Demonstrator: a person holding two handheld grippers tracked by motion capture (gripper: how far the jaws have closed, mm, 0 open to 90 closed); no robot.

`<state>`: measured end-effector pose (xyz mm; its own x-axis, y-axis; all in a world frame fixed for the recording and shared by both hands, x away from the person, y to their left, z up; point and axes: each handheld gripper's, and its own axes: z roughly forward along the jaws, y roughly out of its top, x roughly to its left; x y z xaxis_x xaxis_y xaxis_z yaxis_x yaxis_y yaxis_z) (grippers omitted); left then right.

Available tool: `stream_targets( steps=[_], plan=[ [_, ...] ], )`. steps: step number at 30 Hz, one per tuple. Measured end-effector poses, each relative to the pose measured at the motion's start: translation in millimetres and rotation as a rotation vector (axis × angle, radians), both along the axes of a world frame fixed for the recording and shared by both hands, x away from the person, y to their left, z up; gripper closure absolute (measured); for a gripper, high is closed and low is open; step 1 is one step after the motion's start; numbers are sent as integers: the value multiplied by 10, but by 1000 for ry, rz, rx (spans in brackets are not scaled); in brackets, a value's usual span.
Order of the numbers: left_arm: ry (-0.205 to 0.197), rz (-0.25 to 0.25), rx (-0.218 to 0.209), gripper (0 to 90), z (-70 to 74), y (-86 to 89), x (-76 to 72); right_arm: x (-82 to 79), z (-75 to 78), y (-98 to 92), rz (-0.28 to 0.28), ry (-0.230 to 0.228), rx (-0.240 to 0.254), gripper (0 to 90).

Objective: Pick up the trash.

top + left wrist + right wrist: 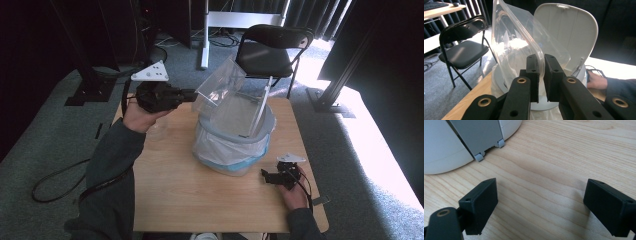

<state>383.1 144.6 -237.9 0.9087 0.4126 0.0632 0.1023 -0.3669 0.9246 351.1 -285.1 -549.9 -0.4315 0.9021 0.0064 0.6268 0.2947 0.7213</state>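
Note:
A clear plastic container (220,82) hangs tilted over the open white bin (235,145), which is lined with a plastic bag. My left gripper (192,94) is shut on the clear plastic container's rim (540,58), held above the bin's left side; both pads (534,75) press on the thin edge. The bin's white lid (567,32) stands raised behind the container. My right gripper (267,176) rests low on the wooden table (200,195) to the right of the bin, jaws wide apart over bare wood (541,195), with the bin's base (446,152) ahead of it.
A black folding chair (272,50) stands beyond the table's far edge. Dark stands and cables lie on the grey carpet at left. Bright sunlight falls on the floor at right. The table's near half (210,200) is bare wood.

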Motion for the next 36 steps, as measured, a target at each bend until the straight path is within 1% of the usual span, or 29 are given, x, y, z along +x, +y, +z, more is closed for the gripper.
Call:
stream_targets(
  steps=[3, 4, 5, 7, 10, 13, 18, 20, 22, 26, 29, 31, 34, 36],
  plan=[
    [-6, -13, -11, 824, 13, -3, -7, 0, 0, 0, 0, 0, 0, 113],
    [-7, -17, -22, 810, 15, 2, -6, 0, 0, 0, 0, 0, 0, 113],
    [-4, -24, -31, 770, 18, 10, -2, 0, 0, 0, 0, 0, 0, 114],
    [-2, -24, -34, 730, 13, 16, 5, 0, 0, 0, 0, 0, 0, 113],
    [-1, -25, -26, 690, -13, 8, 9, 0, 0, 0, 0, 0, 0, 113],
    [-3, -22, -26, 672, -28, -2, 12, 0, 0, 0, 0, 0, 0, 113],
    [-4, -14, -31, 667, -28, 2, 20, 0, 0, 0, 0, 0, 0, 113],
    [-4, -14, -32, 650, -29, 7, 16, 0, 0, 0, 0, 0, 0, 113],
    [-6, -21, -26, 647, -44, -10, -2, 0, 0, 0, 0, 0, 0, 113],
    [-11, -54, -9, 614, -83, -76, -37, 0, 0, 0, 0, 0, 0, 113],
    [-4, -70, 13, 604, -123, -143, -36, 0, 0, 0, 0, 0, 0, 113],
    [-1, -73, 26, 598, -155, -185, -33, 0, 0, 0, 0, 0, 0, 113],
    [7, -83, 28, 586, -205, -239, -17, 0, 0, 0, 0, 0, 0, 113],
    [8, -84, 43, 576, -230, -273, -12, 0, 0, 0, 0, 0, 0, 113]
  ],
)
